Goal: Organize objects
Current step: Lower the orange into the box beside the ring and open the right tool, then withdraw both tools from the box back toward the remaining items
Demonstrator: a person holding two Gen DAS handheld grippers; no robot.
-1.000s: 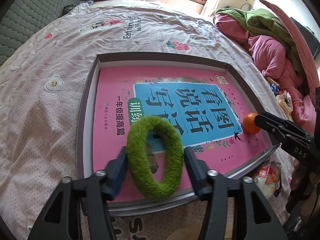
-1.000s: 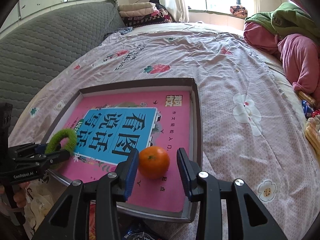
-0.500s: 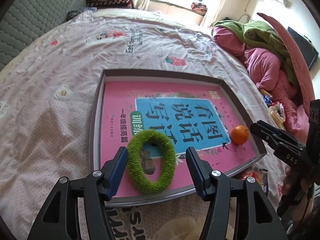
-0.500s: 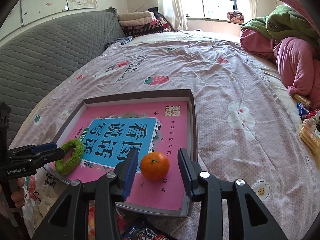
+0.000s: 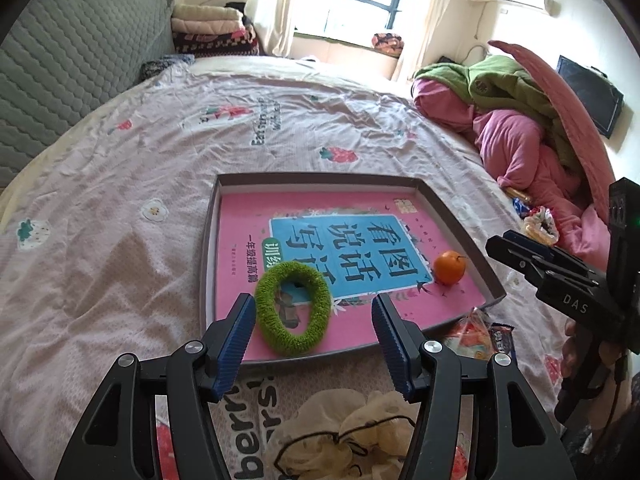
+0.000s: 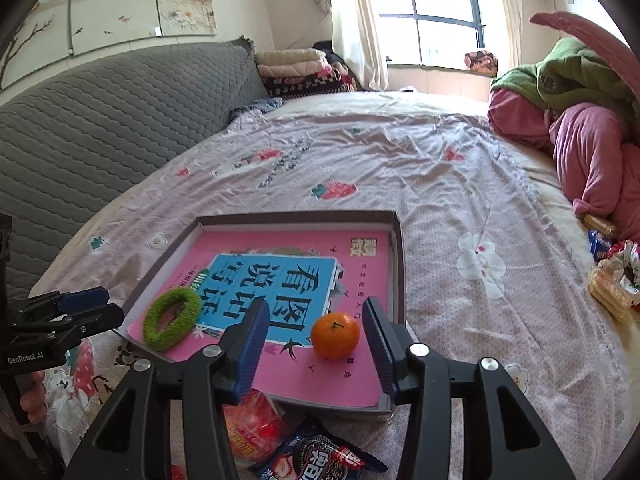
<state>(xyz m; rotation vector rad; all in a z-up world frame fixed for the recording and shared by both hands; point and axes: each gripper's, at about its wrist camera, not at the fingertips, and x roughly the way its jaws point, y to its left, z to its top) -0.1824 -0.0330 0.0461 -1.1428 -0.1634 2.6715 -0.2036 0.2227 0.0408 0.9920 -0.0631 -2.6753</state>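
Note:
A shallow grey tray (image 5: 320, 178) lies on the bed with a pink and blue book (image 5: 320, 240) inside it. On the book rest a fuzzy green ring (image 5: 294, 308) and a small orange (image 6: 335, 335). My left gripper (image 5: 313, 303) hovers open just in front of the ring, its pads clear of it. My right gripper (image 6: 315, 307) has its jaws opening. The orange sits free on the book just past the fingertips, touched by neither pad. Each gripper shows in the other's view: the right gripper (image 5: 520, 250) and the left gripper (image 6: 80, 304).
Snack packets (image 6: 316, 460) and a red packet (image 6: 252, 420) lie at the tray's near edge, beside a cream mesh bundle (image 5: 348, 440). Pink and green bedding (image 5: 520, 128) is heaped at the right, with more snacks (image 6: 608, 288) below it. A grey headboard (image 6: 100, 120) runs along the left.
Both grippers have drawn back and up from the tray. The right jaws have widened away from the orange. The ring and the orange stay on the book.

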